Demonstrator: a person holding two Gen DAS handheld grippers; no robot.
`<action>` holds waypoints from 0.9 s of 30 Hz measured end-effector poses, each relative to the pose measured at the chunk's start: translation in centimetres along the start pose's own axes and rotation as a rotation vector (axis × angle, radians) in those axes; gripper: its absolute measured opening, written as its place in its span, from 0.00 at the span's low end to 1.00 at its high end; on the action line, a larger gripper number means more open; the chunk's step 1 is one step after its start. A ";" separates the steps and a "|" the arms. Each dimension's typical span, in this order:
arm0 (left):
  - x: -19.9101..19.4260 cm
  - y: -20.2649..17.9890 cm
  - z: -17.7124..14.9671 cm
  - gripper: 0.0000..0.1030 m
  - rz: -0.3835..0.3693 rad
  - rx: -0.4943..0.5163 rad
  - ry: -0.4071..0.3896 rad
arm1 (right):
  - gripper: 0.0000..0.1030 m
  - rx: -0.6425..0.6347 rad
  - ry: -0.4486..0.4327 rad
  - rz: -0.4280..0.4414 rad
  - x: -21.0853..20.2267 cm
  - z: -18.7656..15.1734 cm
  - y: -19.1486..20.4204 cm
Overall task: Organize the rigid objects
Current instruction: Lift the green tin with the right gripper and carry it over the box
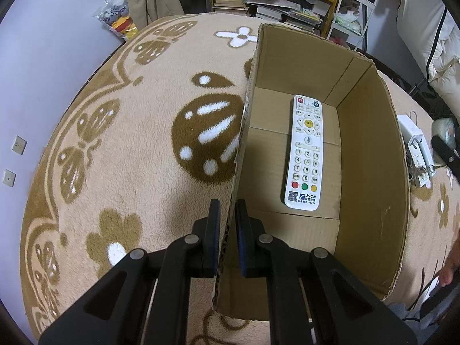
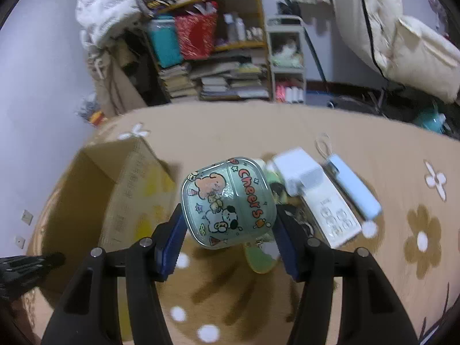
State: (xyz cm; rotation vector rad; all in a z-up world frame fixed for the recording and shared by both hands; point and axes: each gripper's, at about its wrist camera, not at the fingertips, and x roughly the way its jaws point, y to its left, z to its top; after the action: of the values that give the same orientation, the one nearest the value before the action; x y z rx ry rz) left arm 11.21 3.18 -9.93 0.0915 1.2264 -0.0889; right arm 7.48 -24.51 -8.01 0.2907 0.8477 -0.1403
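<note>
**Background clutter, both views**

I see the tan flower-pattern rug (image 1: 138,155) filling the left view's centre-left. Wooden bookshelf (image 2: 218,49) top centre of right view, stacked books (image 2: 218,83) on its lower level, teal bin (image 2: 165,41) beside red bag (image 2: 195,36). Two wall sockets (image 1: 19,144) at left edge. White quilt (image 2: 402,37) upper right.

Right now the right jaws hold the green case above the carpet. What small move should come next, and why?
Probably carry the green cartoon case leftward over the cardboard box. The right gripper already clamps it off the carpet, the left gripper pinches the box wall, and only a white remote lies inside.
</note>
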 end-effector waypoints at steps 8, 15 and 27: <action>-0.1 0.1 -0.1 0.09 0.005 -0.003 0.000 | 0.61 -0.087 -0.061 0.104 -2.4 1.5 4.7; -0.1 0.2 0.0 0.09 0.000 -0.010 0.002 | 0.61 -0.142 -0.084 0.168 -3.6 3.0 8.5; 0.1 -0.1 0.0 0.09 -0.001 -0.015 -0.001 | 0.61 -0.166 -0.027 0.232 -2.8 2.7 12.1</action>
State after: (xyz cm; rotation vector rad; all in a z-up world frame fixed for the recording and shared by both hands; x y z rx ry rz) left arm 11.23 3.12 -9.97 0.0781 1.2257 -0.0808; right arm 10.39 -13.83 -1.83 0.2283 0.7878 0.1420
